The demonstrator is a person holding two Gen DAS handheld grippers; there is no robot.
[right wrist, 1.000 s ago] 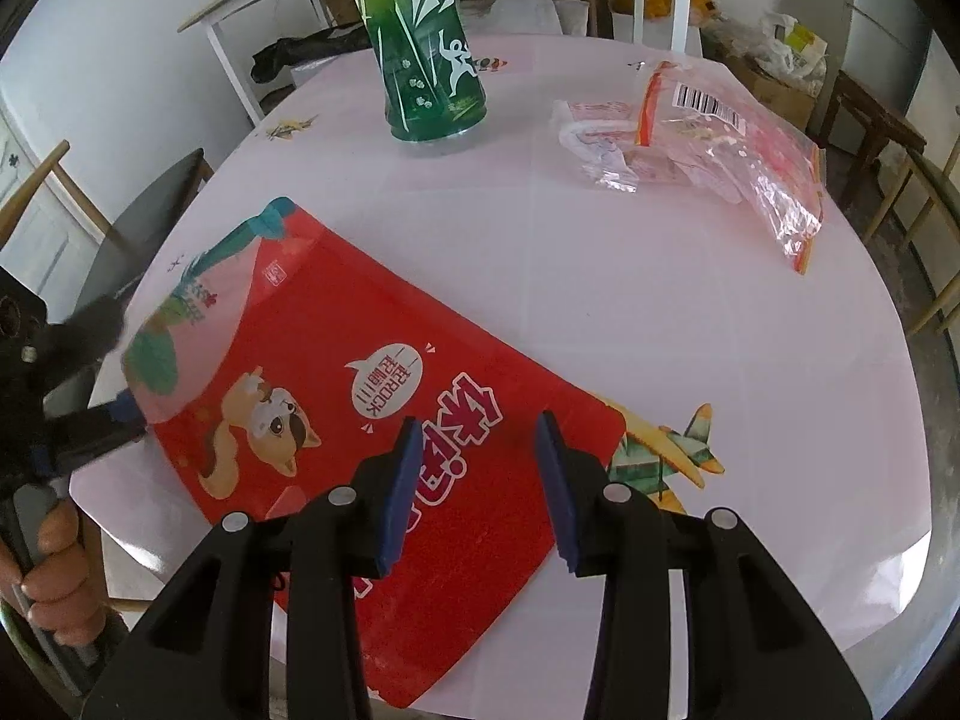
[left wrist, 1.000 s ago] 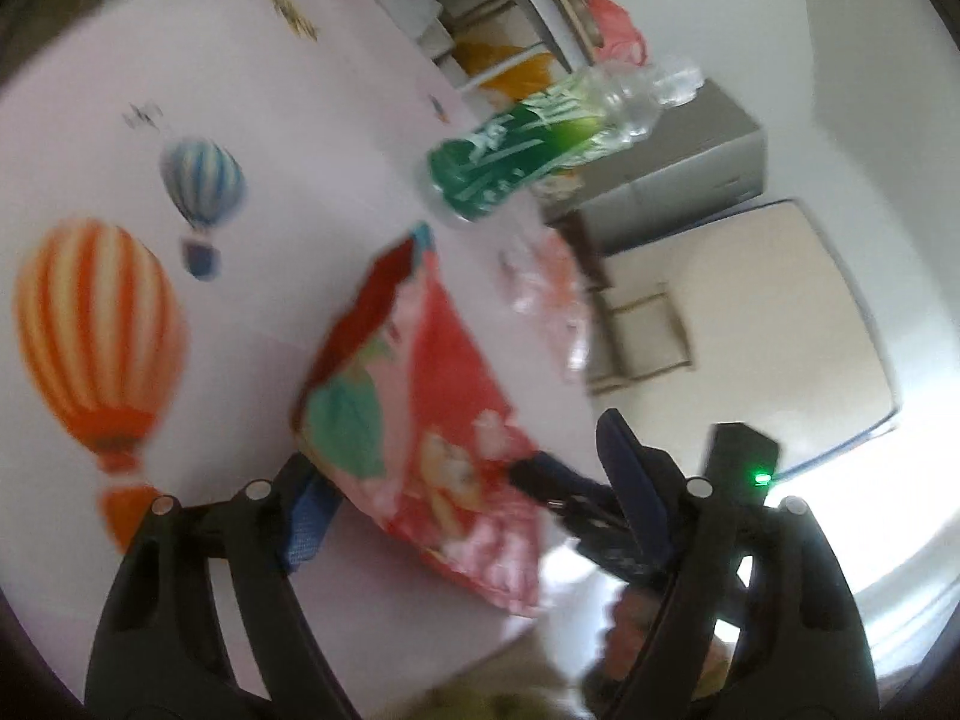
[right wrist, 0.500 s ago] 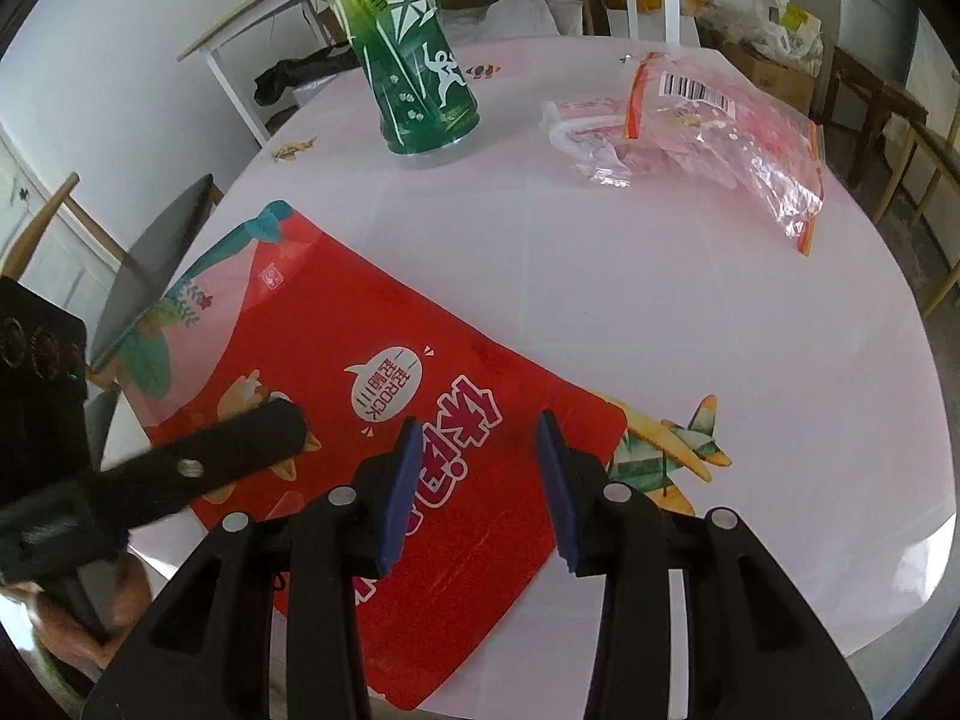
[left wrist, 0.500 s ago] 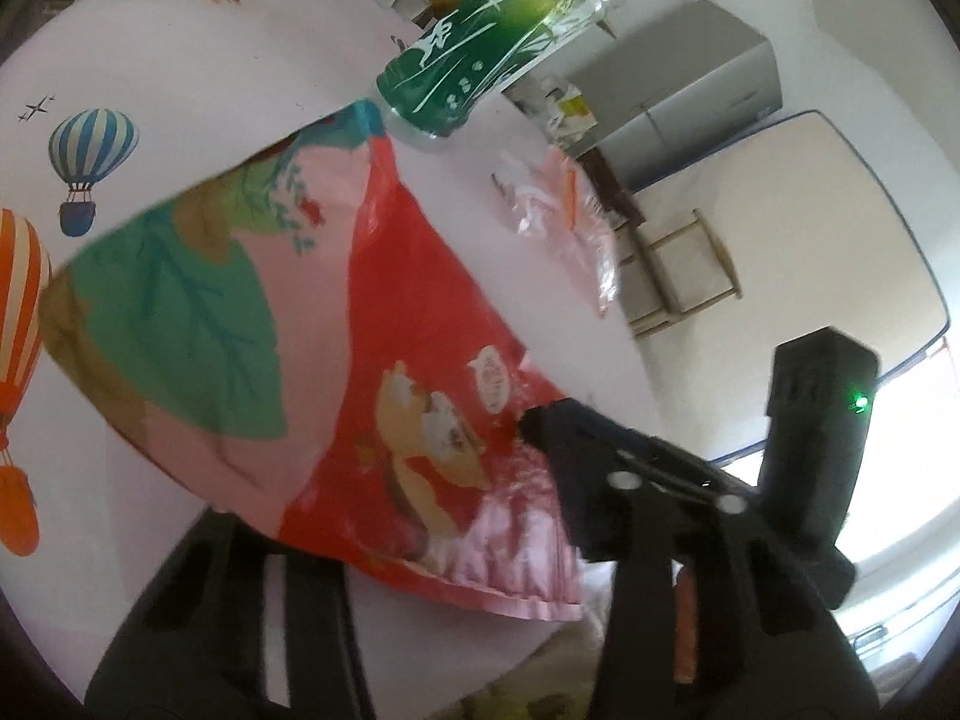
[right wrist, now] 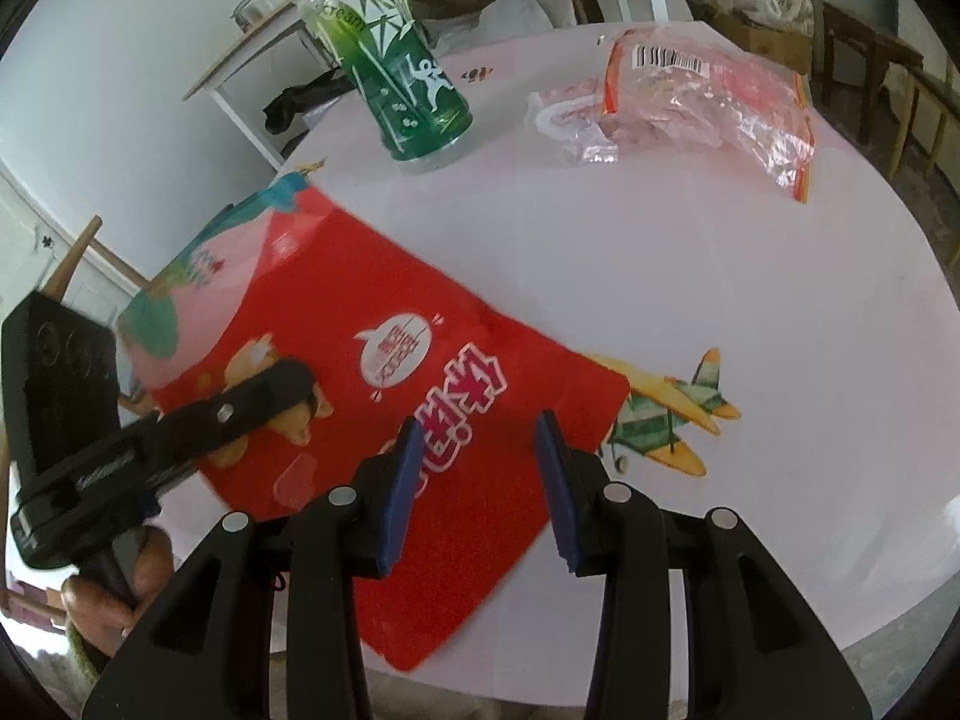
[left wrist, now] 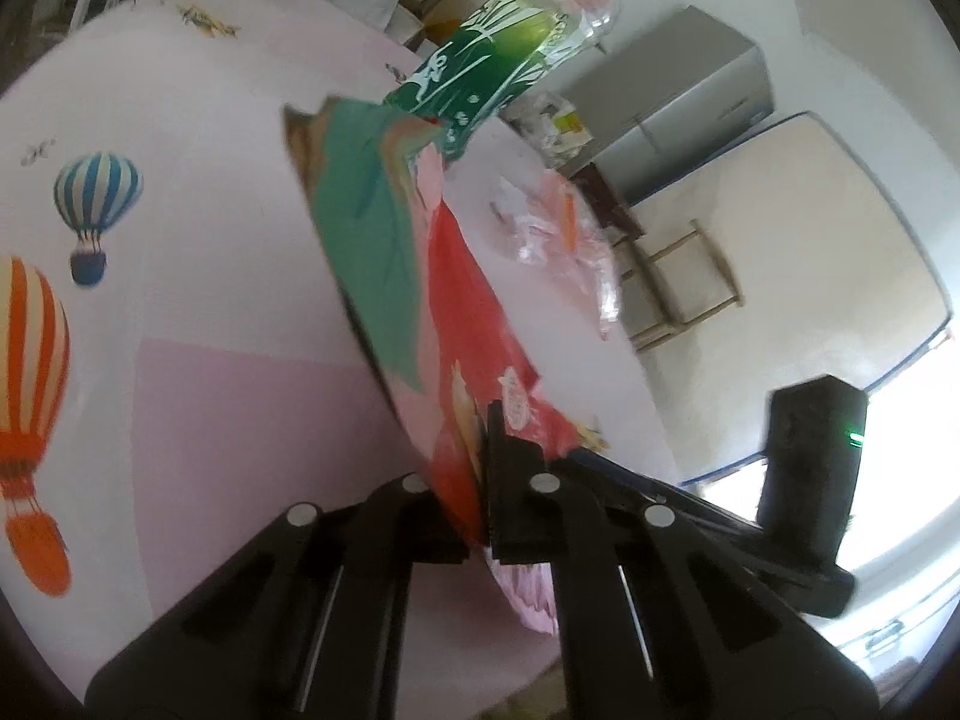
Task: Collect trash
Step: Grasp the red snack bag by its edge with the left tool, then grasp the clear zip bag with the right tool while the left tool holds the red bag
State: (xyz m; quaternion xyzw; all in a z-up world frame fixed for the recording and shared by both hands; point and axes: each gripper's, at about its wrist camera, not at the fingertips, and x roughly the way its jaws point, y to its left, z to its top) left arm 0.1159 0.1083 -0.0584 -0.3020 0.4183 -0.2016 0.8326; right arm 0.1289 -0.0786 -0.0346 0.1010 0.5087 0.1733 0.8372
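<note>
A red snack bag (right wrist: 384,300) lies on the round white table (right wrist: 720,270), its left end hanging over the rim. My left gripper (left wrist: 483,438) is closing on that end, and its pads press the bag (left wrist: 456,276) between them; from the right wrist view it (right wrist: 288,378) comes in from the left. Just above the bag's near corner, my right gripper (right wrist: 477,450) stands open and grips nothing. A green-labelled plastic bottle (right wrist: 408,90) stands upright at the far side. To its right lies a crumpled clear plastic bag (right wrist: 690,96).
The tablecloth carries printed balloons (left wrist: 96,198) and a printed plane (right wrist: 666,414). A person's hand (right wrist: 120,594) holds the left tool beyond the table's left rim. Wooden chairs (left wrist: 678,282), a grey fridge (left wrist: 678,102) and a side table (right wrist: 240,78) stand around.
The left gripper slid onto the bag's overhanging end and closed on it, lifting that edge. The right gripper stayed open over the bag's near corner.
</note>
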